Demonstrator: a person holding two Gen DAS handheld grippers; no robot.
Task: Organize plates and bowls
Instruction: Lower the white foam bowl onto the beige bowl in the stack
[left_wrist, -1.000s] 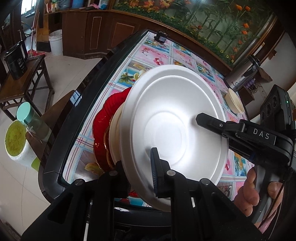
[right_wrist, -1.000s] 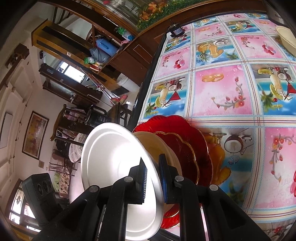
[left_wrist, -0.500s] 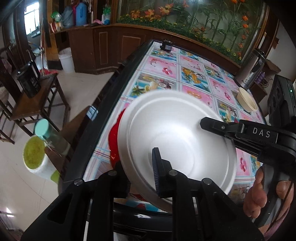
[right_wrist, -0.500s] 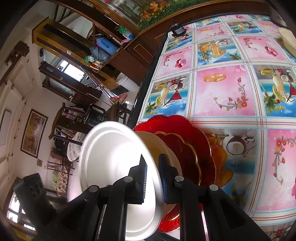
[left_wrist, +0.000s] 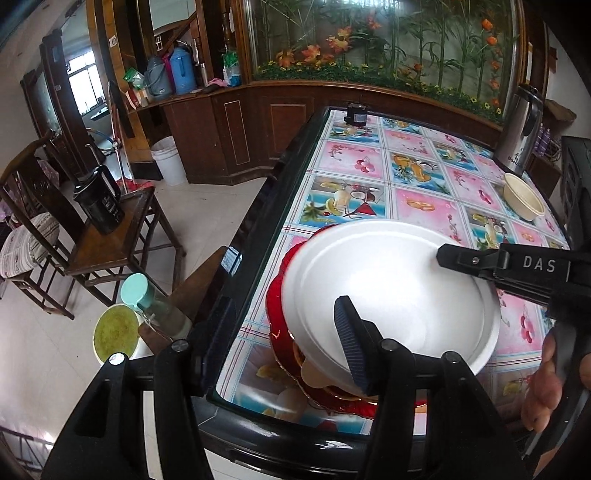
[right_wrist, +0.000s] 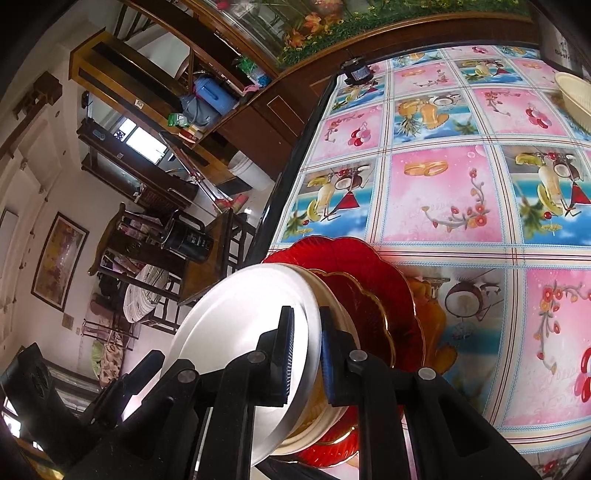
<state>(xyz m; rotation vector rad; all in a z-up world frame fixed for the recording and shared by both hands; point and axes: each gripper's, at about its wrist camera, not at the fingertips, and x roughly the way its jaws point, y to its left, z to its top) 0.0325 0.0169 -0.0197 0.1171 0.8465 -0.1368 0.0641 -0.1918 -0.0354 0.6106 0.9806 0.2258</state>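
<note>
My white plate (left_wrist: 391, 295) sits tilted over red plates (right_wrist: 373, 295); right gripper (right_wrist: 306, 354) jaws clamp its rim, left gripper (left_wrist: 277, 332) jaws opening off it.

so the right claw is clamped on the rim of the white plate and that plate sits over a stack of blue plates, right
Not quite: the stack is red, not blue. In the right wrist view the right claw is clamped on the rim of the white plate, and that plate sits over red plates with a cream dish between. The left wrist view shows the same red rim under the white plate.
</note>
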